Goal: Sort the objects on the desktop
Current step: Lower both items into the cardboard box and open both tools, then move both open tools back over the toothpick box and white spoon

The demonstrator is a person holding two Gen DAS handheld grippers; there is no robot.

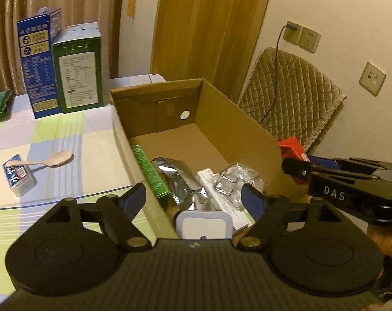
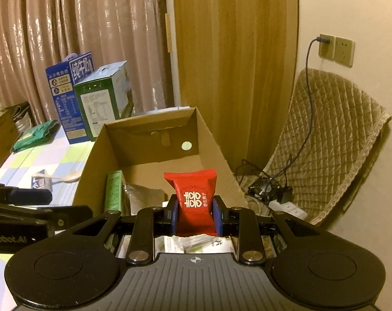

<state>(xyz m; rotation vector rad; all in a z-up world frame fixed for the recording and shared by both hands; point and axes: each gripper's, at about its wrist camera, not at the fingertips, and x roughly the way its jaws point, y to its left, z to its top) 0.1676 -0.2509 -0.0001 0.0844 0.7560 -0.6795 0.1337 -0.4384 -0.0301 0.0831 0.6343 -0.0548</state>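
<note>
An open cardboard box stands on the checked tablecloth. It holds a green carton, crumpled foil pouches, a printed leaflet and a white square item. My left gripper is open over the box's near end; the white item lies below, between its fingers, touched by neither pad. My right gripper is shut on a red packet with white characters, held upright over the near end of the box. In the left wrist view that gripper comes in from the right at the box's rim.
A wooden spoon and a small blue-and-white pack lie on the cloth left of the box. Blue and green milk cartons stand behind, with a green bag further left. A quilted chair, cable and power strip are right.
</note>
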